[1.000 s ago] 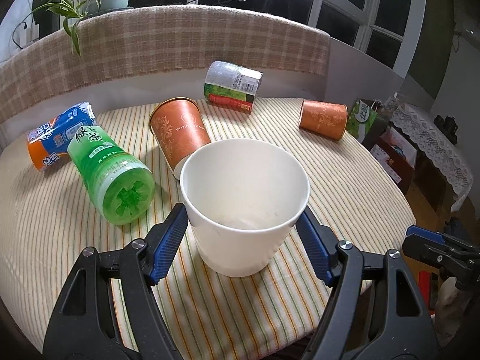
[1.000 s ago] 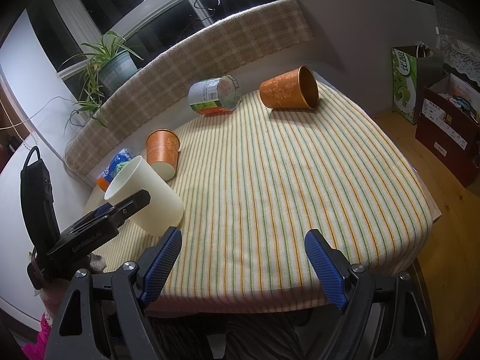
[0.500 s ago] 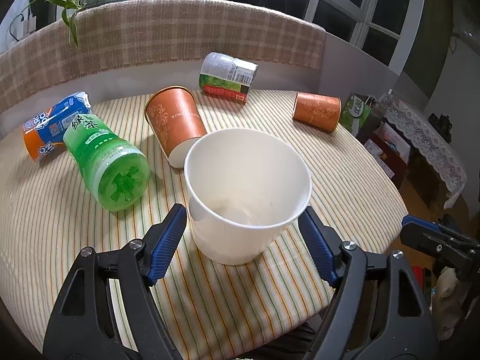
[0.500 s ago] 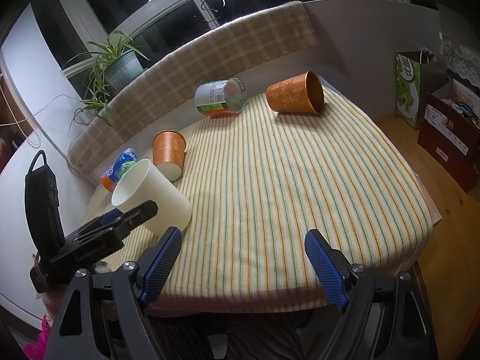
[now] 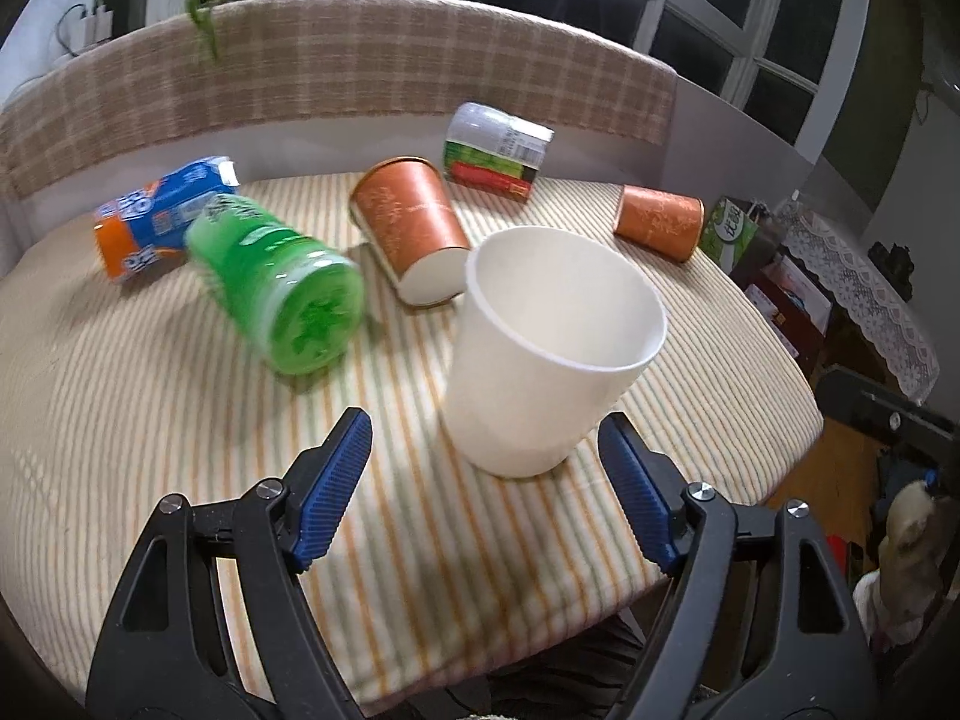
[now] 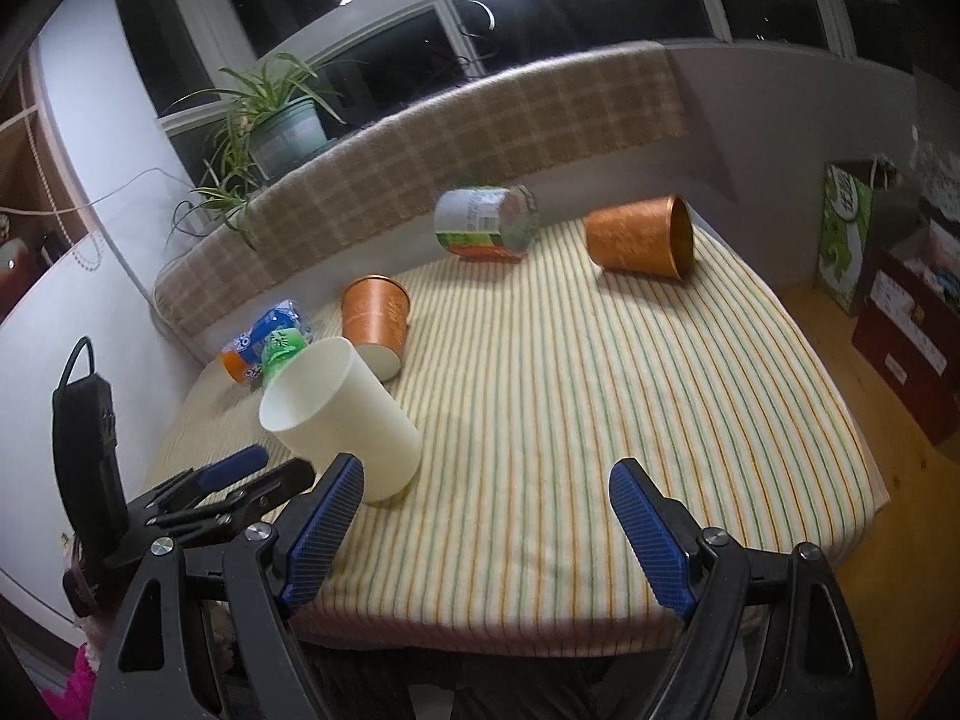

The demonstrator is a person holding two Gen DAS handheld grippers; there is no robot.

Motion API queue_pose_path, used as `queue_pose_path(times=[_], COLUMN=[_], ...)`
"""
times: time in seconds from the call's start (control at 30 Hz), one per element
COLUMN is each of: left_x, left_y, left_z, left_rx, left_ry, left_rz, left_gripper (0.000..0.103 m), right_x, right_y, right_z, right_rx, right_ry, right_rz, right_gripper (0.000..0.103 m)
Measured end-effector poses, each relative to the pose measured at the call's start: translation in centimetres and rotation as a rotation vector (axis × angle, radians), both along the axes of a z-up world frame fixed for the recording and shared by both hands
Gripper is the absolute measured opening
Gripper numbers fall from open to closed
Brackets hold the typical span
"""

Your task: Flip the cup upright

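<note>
A white paper cup (image 5: 540,354) stands mouth-up on the striped tablecloth (image 5: 150,396), near the front edge; it also shows in the right wrist view (image 6: 348,414). My left gripper (image 5: 486,492) is open, its blue pads (image 5: 333,480) just behind the cup and apart from it; it also shows in the right wrist view (image 6: 234,480). My right gripper (image 6: 486,534) is open and empty over the table's front edge. One orange cup (image 5: 414,234) lies on its side behind the white cup. Another orange cup (image 5: 660,222) lies on its side at the far right.
A green bottle (image 5: 282,282), a blue and orange packet (image 5: 156,222) and a labelled can (image 5: 498,150) lie on the table. A plaid-covered backrest (image 5: 360,72) runs behind. Bags and boxes (image 6: 888,276) stand on the floor to the right.
My left gripper has pulled back from the white cup, which now stands free on the cloth. The right gripper has shifted a little closer to the table.
</note>
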State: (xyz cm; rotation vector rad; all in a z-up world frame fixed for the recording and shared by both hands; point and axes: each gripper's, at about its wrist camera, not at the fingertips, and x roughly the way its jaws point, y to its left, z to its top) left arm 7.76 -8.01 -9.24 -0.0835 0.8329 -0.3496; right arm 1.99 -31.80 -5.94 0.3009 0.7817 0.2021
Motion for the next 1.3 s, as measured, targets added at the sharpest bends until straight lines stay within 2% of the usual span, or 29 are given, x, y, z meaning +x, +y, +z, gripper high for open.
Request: queue_pose_path(times=[0.13, 0.3, 0.5, 0.57, 0.63, 0.83, 1.3], left_x=[-0.9, -2.5, -4.0, -4.6, -5.0, -6.4, -6.9], left_y=[1.7, 3.8, 5.1, 5.4, 5.7, 6.0, 6.2], left_z=[0.7, 2.8, 5.5, 6.4, 7.2, 9.1, 9.7], left_rx=[-0.002, -0.01, -0.001, 0.002, -0.004, 0.008, 0.025], left_ry=[-0.036, -0.126, -0.239, -0.272, -0.308, -0.404, -0.425], left_rz=[0.052, 0.149, 0.234, 0.254, 0.272, 0.323, 0.373], left_gripper=[0.08, 0.08, 0.081, 0.086, 0.098, 0.102, 0.103], right_x=[0.4, 0.7, 0.5, 0.3, 0.2, -0.1, -0.1], right_y=[0.9, 2.2, 3.5, 3.8, 3.9, 4.2, 3.9], right_z=[0.7, 1.6, 2.8, 3.1, 3.4, 4.0, 3.8], right_rx=[-0.025, -0.063, -0.103, -0.112, -0.118, -0.142, -0.135], right_ry=[-0.039, -0.093, -0.172, -0.199, -0.226, -0.275, -0.288], right_rz=[0.018, 0.038, 0.047, 0.044, 0.037, 0.015, -0.023], right_gripper=[0.086, 0.088, 0.096, 0.101, 0.103, 0.103, 0.103])
